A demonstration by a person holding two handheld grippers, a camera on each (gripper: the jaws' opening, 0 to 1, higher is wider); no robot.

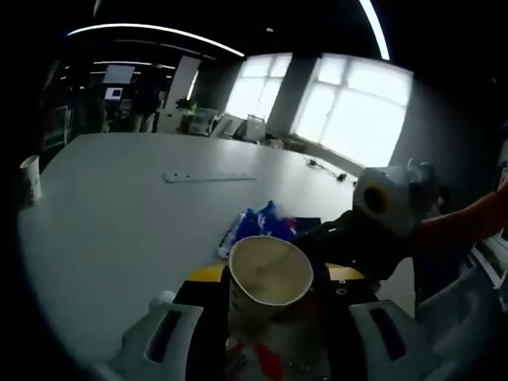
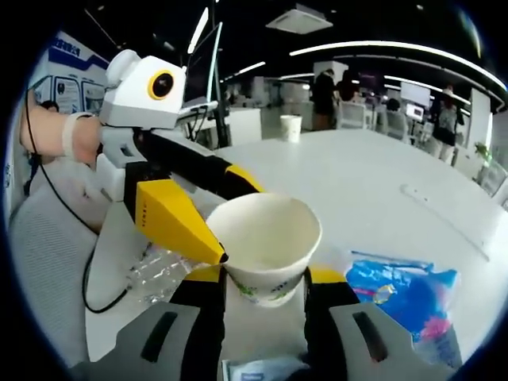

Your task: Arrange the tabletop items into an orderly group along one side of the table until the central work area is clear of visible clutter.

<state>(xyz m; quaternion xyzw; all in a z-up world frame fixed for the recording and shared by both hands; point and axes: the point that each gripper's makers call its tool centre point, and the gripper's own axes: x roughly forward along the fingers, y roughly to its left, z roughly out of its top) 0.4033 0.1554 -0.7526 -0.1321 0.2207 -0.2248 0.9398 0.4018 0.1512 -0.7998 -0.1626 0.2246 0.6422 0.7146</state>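
Observation:
A white paper cup (image 1: 270,270) with a green print stands open side up between the yellow-padded jaws of my left gripper (image 1: 276,274), which press on its sides. My right gripper (image 1: 321,250) reaches in from the right to the same cup. In the right gripper view the cup (image 2: 266,238) sits low between my right gripper's (image 2: 266,276) own jaws. There the left gripper (image 2: 238,222) comes in from the left, one yellow jaw touching the rim and the other behind the cup. A blue snack bag (image 1: 266,222) (image 2: 405,290) lies just beyond.
A crumpled clear plastic bottle (image 2: 159,270) lies by the table edge, next to a grey chair (image 2: 48,262). Another paper cup (image 1: 30,178) (image 2: 291,127) stands at the far side. A grey strip (image 1: 210,176) (image 2: 444,218) lies mid-table. A white packet (image 2: 258,369) lies under the jaws.

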